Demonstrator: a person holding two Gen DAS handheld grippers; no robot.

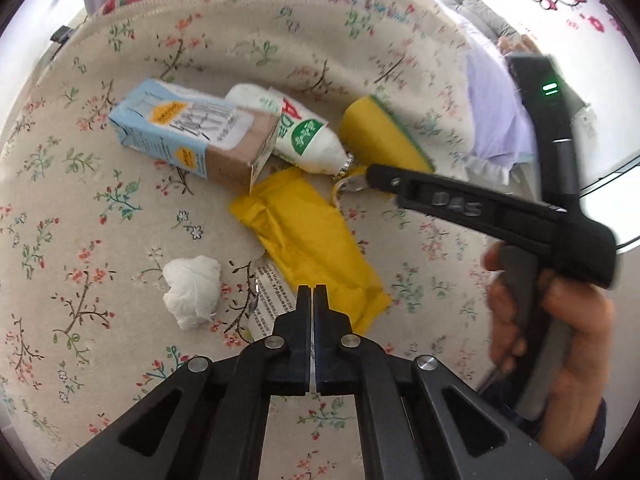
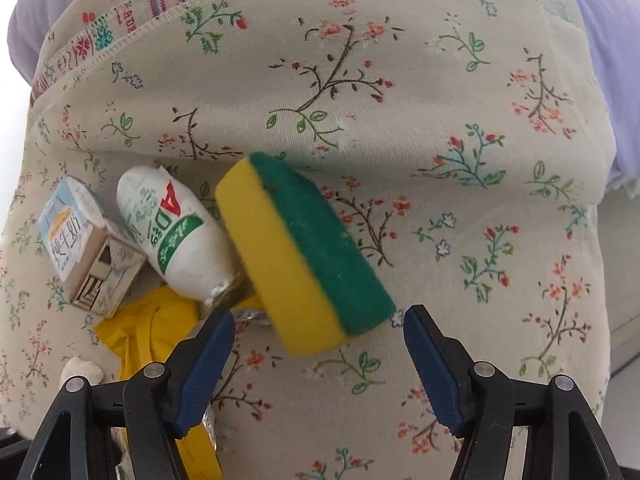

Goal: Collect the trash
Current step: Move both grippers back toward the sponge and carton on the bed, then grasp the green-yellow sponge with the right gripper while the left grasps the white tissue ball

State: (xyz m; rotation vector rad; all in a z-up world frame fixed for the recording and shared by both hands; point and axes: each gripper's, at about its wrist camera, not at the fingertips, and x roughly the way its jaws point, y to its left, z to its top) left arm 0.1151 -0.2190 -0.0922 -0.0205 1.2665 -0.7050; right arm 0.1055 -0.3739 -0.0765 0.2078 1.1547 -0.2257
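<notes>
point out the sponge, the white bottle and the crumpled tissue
sponge (image 2: 280,256): right wrist view, on its yellow foam side.
white bottle (image 2: 176,232): right wrist view, on the green-and-white label.
crumpled tissue (image 1: 192,290): left wrist view, on the middle of the wad.

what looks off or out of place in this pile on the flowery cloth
The yellow-and-green sponge stands out: it looks intact, tipped up on edge against the white drink bottle. The milk carton lies on its side, end flaps open.
</notes>
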